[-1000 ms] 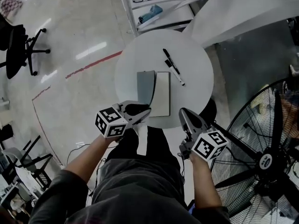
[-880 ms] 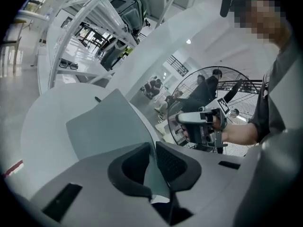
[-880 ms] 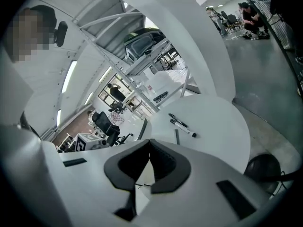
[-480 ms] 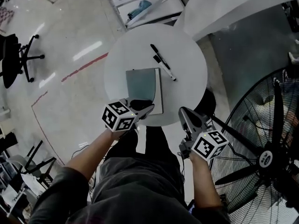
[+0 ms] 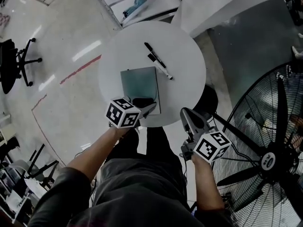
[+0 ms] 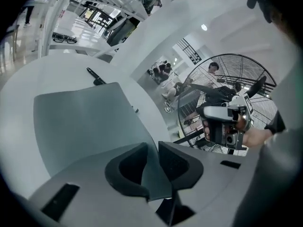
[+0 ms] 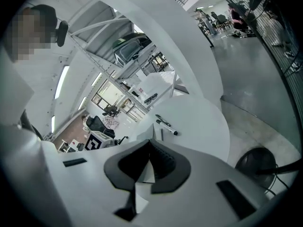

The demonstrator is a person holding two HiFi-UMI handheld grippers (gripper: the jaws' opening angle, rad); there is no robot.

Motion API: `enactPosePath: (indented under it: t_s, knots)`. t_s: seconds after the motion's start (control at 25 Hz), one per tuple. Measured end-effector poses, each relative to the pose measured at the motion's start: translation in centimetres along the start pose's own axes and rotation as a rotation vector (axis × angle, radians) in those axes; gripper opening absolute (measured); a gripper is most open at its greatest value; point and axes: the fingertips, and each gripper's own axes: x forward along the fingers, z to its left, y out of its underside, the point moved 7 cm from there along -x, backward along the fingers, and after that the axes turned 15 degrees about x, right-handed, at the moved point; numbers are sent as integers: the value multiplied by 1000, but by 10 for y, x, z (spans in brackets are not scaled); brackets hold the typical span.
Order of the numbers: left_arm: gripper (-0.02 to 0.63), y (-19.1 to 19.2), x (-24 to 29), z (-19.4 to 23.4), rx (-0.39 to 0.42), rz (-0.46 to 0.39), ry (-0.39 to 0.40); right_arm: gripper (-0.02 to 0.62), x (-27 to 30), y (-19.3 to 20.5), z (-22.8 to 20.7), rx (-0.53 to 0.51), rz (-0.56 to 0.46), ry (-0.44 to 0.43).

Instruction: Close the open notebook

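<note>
Notebook (image 5: 139, 84) shut flat, cover upright a second ago: I judge closing done. Left gripper (image 5: 149, 107) opening, notebook's corner between jaws; right gripper (image 5: 185, 113) clenched, empty.

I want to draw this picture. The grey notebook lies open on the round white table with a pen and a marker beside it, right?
No. The notebook is closed, grey cover flat, as the head view shows. It lies on the round white table with a pen and a marker beside it.
</note>
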Motion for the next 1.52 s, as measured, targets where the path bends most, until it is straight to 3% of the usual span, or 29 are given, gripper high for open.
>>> enactPosePath:
  t_s: [0.36,0.96,1.36,1.52]
  knots:
    - [124,1,17,2,-32,29,-15,20,-4,-5,-9,1,-1,3]
    - [196,4,30,-8,18,49,30,20,-7,-7,-6,-18,1,0]
    - [182,-13,-34,-28,95,-67,17,20,-1,-9,30,-76,-8,-45]
    - [136,-19,-72,-33,120,-141,-22,20,-1,-7,44,-76,-22,-70]
